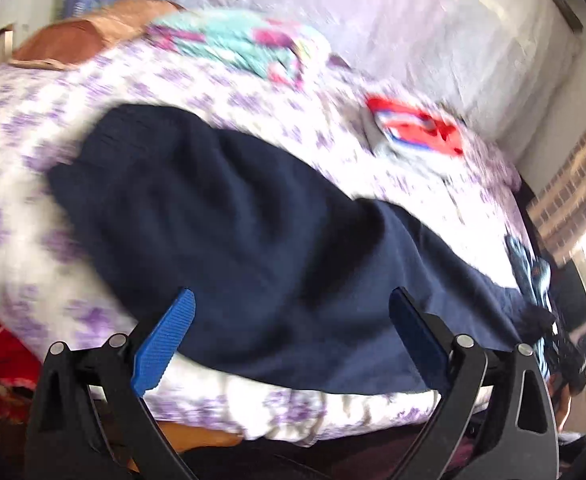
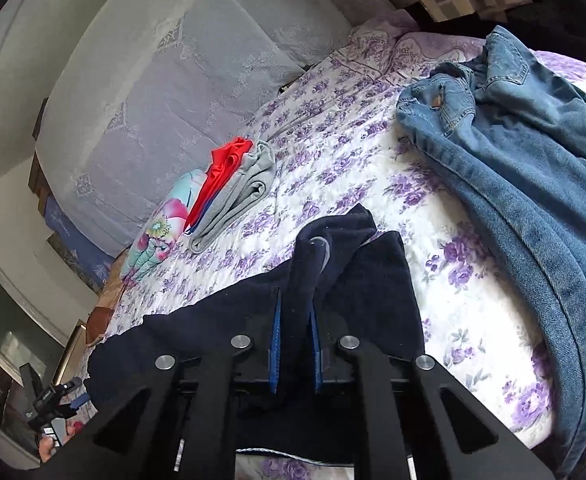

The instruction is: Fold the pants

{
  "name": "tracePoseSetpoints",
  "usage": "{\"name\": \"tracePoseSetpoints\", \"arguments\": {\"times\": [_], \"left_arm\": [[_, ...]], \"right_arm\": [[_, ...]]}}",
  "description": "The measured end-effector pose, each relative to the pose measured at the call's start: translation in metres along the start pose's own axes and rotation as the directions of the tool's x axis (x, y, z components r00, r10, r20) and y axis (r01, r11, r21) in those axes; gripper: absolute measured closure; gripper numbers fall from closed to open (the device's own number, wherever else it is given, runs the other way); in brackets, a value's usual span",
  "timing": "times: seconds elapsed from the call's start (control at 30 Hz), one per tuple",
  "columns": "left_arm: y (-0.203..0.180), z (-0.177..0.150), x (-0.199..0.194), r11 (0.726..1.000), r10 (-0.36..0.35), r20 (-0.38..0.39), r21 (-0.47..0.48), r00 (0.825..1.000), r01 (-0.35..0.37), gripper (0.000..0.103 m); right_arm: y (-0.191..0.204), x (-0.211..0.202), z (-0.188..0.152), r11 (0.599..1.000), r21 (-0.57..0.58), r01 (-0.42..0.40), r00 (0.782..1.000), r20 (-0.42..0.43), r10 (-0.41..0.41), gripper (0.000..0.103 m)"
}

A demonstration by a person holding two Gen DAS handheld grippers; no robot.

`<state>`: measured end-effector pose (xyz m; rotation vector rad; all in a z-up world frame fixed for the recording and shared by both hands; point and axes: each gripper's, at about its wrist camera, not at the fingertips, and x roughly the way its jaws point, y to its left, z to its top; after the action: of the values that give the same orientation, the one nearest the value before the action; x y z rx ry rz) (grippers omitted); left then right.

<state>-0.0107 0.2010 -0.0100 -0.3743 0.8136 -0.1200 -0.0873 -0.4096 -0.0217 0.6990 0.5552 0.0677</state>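
Right hand-held gripper [image 2: 295, 316] clenched on a bunched end of the navy pants [image 1: 229, 216]; left hand-held gripper [image 1: 293, 312] released, hovering over their near edge, long axis running left-right across the bed [image 1: 301, 412]

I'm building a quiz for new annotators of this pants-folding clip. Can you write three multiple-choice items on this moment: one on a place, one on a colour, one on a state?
1. Where do the blue jeans lie in the right wrist view?
A. On the bedspread, right of the gripped cloth
B. On the floor
C. On the pillow

2. What colour are the pants being folded?
A. Red
B. Navy
C. Grey

3. How do the two grippers stand?
A. Both open
B. Both shut on cloth
C. Left gripper open, right gripper shut on the pants

Answers:
1. A, the denim sprawls over the floral cover at the right.
2. B, the cloth under and between the jaws is dark navy.
3. C, the left jaws stand wide apart above the cloth; the right jaws pinch a fold.
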Motion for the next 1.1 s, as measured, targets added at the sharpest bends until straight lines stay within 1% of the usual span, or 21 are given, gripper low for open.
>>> {"name": "tracePoseSetpoints", "arguments": {"times": [0.07,0.1,0.13,0.2,0.27,0.33,0.37,0.4,0.43,0.5,0.6,0.63,0.7,0.73,0.77,0.8,0.83,0.87,0.97,1.03,1.1], "left_arm": [[0.028,0.009,-0.018,0.994,0.081,0.056,-0.079,0.995,-0.076,0.008],[0.046,0.014,-0.021,0.986,0.105,0.06,-0.135,0.993,-0.096,0.008],[0.061,0.018,-0.022,0.979,0.096,0.058,-0.186,0.994,-0.083,0.008],[0.094,0.024,-0.013,0.955,0.082,0.024,-0.288,0.996,-0.071,0.008],[0.112,0.03,-0.003,0.942,0.069,0.005,-0.331,0.998,-0.063,0.008],[0.122,0.037,0.008,0.934,0.079,-0.009,-0.348,0.997,-0.077,0.008],[0.125,0.04,0.013,0.93,0.066,-0.009,-0.363,0.998,-0.065,0.009],[0.124,0.043,0.016,0.93,0.046,-0.007,-0.364,0.999,-0.045,0.011],[0.121,0.046,0.017,0.932,0.043,-0.003,-0.359,0.999,-0.041,0.023],[0.108,0.05,0.023,0.949,0.064,-0.022,-0.307,0.998,-0.067,0.037],[0.099,0.055,0.034,0.964,0.102,-0.057,-0.24,0.993,-0.113,0.041],[0.1,0.055,0.043,0.965,0.095,-0.087,-0.235,0.992,-0.113,0.045],[0.102,0.057,0.055,0.965,0.072,-0.123,-0.242,0.99,-0.101,0.045],[0.102,0.061,0.056,0.964,0.086,-0.115,-0.24,0.99,-0.112,0.048],[0.1,0.064,0.054,0.965,0.109,-0.102,-0.229,0.989,-0.13,0.057],[0.098,0.071,0.05,0.969,0.116,-0.08,-0.209,0.99,-0.13,0.089],[0.096,0.077,0.046,0.974,0.094,-0.065,-0.201,0.993,-0.105,0.09],[0.095,0.086,0.04,0.974,0.09,-0.046,-0.203,0.995,-0.098,0.09],[0.09,0.103,0.022,0.977,0.109,0.01,-0.186,0.994,-0.105,0.09],[0.095,0.102,0.02,0.975,0.13,0.008,-0.182,0.992,-0.126,0.089],[0.105,0.093,0.033,0.971,0.173,-0.034,-0.16,0.984,-0.176,0.089]], "right_arm": [[0.003,0.0,-0.001,1.0,-0.002,-0.005,1.0,-0.008,0.005,0.09],[0.003,0.0,-0.001,1.0,-0.001,-0.008,1.0,-0.01,0.008,0.09],[0.003,0.0,0.0,1.0,-0.001,-0.009,1.0,-0.011,0.009,0.09],[0.002,-0.002,0.001,1.0,0.001,-0.013,1.0,-0.009,0.013,0.09],[0.002,-0.005,0.002,1.0,0.003,-0.016,1.0,-0.004,0.016,0.09],[-0.001,-0.005,0.0,1.0,0.013,-0.015,1.0,-0.006,0.015,0.089],[-0.002,-0.005,-0.001,1.0,0.016,-0.012,1.0,-0.008,0.012,0.089],[-0.002,-0.004,-0.002,1.0,0.017,-0.007,1.0,-0.01,0.007,0.089],[-0.003,-0.004,-0.003,1.0,0.017,-0.005,1.0,-0.011,0.005,0.089],[-0.003,-0.005,-0.005,1.0,0.013,0.0,1.0,-0.008,0.0,0.089],[-0.004,-0.002,-0.006,1.0,0.008,0.003,1.0,-0.016,-0.003,0.09],[-0.004,-0.001,-0.006,1.0,0.006,0.006,1.0,-0.019,-0.006,0.09],[-0.003,0.002,-0.006,1.0,-0.001,0.008,1.0,-0.028,-0.008,0.09],[-0.001,0.002,-0.005,1.0,-0.008,0.01,1.0,-0.029,-0.01,0.09],[0.001,0.002,-0.003,1.0,-0.019,0.009,1.0,-0.028,-0.01,0.09],[0.005,0.001,0.0,0.999,-0.033,0.005,1.0,-0.026,-0.005,0.091],[0.009,-0.001,0.005,0.999,-0.053,-0.003,1.0,-0.018,0.002,0.091],[0.015,-0.005,0.01,0.997,-0.074,-0.01,1.0,-0.007,0.01,0.091],[0.025,-0.028,0.021,0.993,-0.095,-0.067,0.996,0.044,0.071,0.092],[0.024,-0.038,0.012,0.993,-0.109,-0.033,0.998,0.042,0.038,0.092],[0.008,-0.03,-0.008,0.996,-0.084,0.024,0.999,-0.041,-0.028,0.092]]}}
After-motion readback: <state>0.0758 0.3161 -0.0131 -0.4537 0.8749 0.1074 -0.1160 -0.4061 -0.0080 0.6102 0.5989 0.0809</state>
